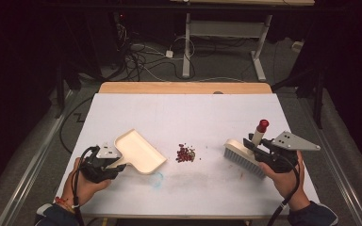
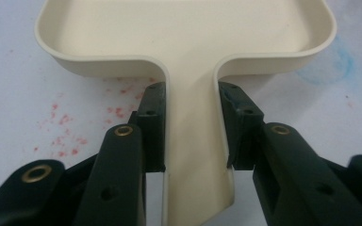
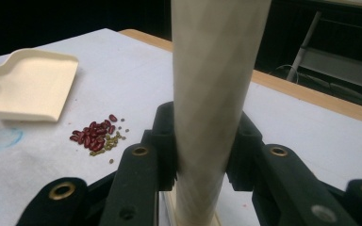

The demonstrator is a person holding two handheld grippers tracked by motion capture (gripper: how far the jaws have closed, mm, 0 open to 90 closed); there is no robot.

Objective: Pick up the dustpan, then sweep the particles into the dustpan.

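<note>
The left tool (image 1: 111, 162) pinches the flat handle of the cream dustpan (image 1: 139, 151); its black jaws press on both sides of that handle. The dustpan sits on the white counter (image 1: 179, 113) with its open mouth turned toward the little pile of beans (image 1: 185, 153).

The right tool (image 1: 259, 149) pinches the pale handle of the brush (image 1: 241, 154). The handle stands up and has a red tip, and the bristles rest on the counter. The beans lie between the dustpan and the brush, close to both but touching neither.

In the right gripper view the handle covers the brush head, and its top is cut off. In the left gripper view the dustpan's far edge is cut off. A faint blue ring (image 1: 156, 179) is on the counter near the dustpan.
</note>
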